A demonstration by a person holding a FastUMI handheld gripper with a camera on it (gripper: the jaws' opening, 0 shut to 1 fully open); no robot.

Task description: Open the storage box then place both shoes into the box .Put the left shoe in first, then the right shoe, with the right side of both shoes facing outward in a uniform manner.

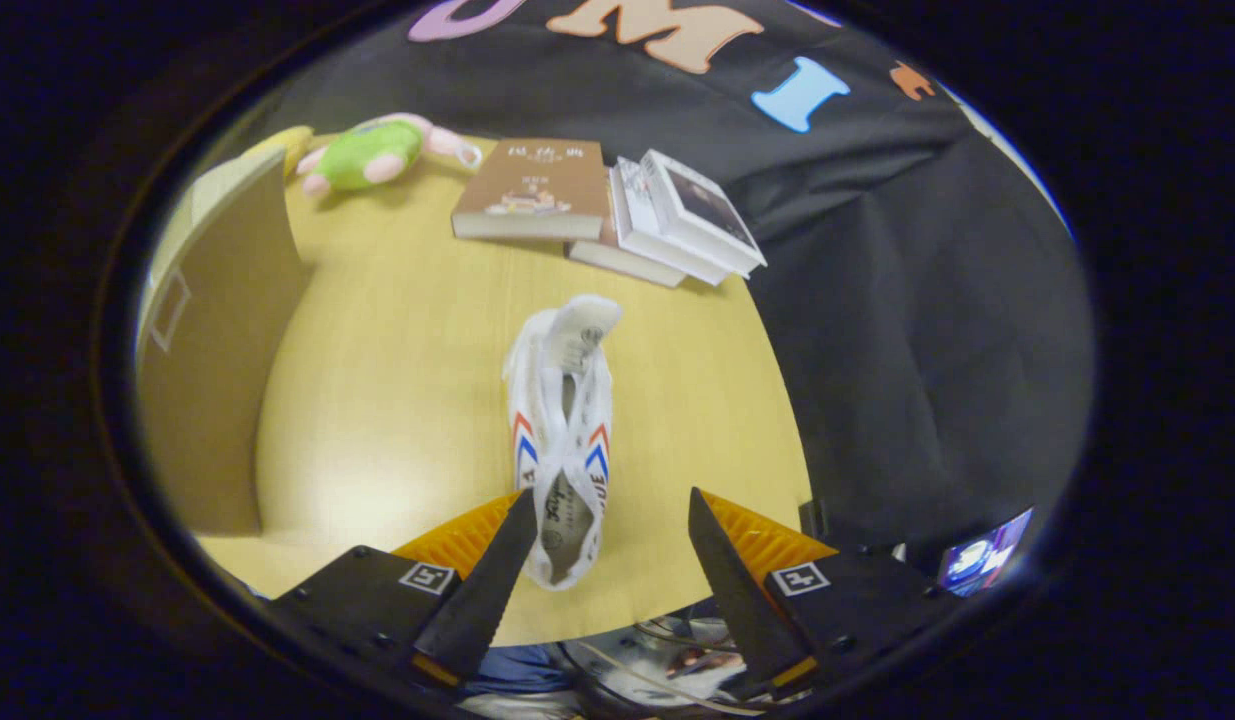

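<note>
A white shoe (565, 430) with red and blue chevron stripes lies lengthwise on the yellow wooden table (397, 400), its heel end near my fingers and its toe pointing away toward the books. My gripper (613, 525) stands open; the shoe's heel lies between the two fingers, close against the left finger (502, 570), while the right finger (722, 565) stands clear of it. To the left of the shoe stands the tan storage box (212, 350), seen from its side wall with a lid panel raised at its top.
Several books (617, 210) lie stacked at the table's far edge, beyond the shoe. A green and pink plush toy (372, 155) lies at the far left behind the box. The table's right edge drops off to black cloth.
</note>
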